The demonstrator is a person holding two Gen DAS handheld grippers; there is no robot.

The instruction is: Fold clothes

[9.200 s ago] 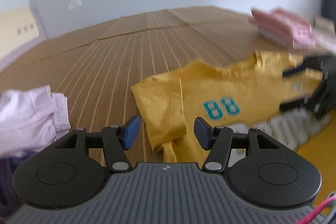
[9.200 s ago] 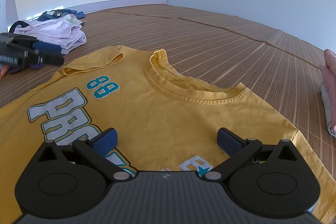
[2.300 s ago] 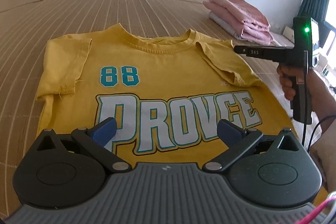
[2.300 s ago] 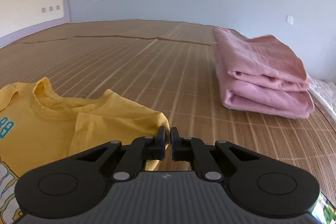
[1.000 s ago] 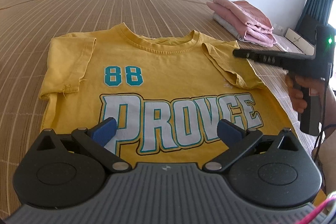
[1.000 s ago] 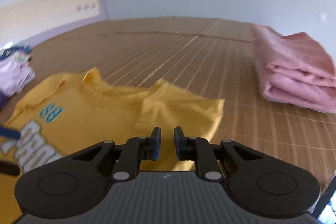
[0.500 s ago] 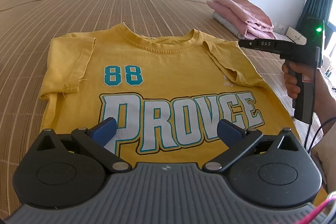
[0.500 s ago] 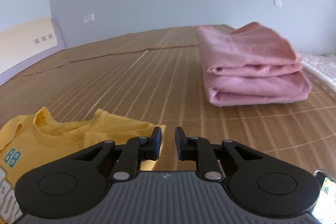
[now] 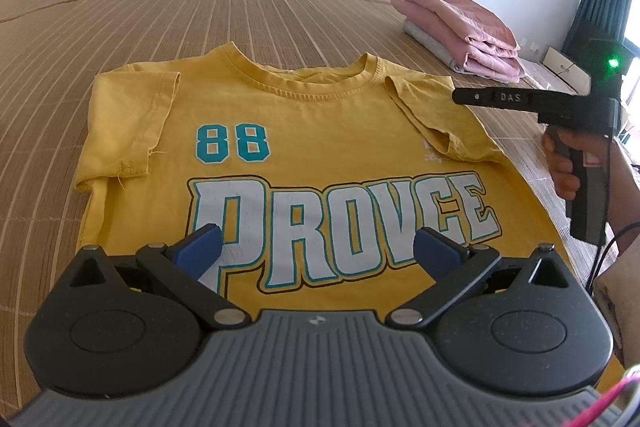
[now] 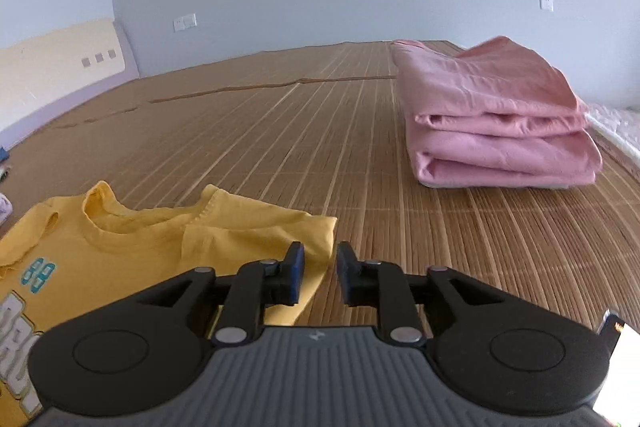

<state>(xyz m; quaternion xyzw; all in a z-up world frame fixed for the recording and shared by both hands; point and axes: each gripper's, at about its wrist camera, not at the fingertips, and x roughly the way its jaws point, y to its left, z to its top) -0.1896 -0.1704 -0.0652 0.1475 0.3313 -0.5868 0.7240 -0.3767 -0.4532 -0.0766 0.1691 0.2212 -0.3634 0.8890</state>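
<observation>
Your yellow T-shirt (image 9: 312, 131) lies flat, front up, on the slatted bamboo mat (image 9: 224, 7), both short sleeves folded inward over the chest, with cracked white "PROVCE" lettering and a teal "88". Your left gripper (image 9: 316, 247) hovers over its lower half, blue-padded fingers spread wide and empty. Your right gripper (image 10: 320, 273) sits at the shirt's right sleeve edge, fingers slightly parted, gripping nothing. A folded stack of soft pink cloth (image 10: 496, 123) rests near the mat's far right edge.

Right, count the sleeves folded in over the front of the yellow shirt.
2. One sleeve lies folded over the yellow shirt beside the "88". The other sleeve is folded in at the opposite shoulder, near the right tool. No others show.
</observation>
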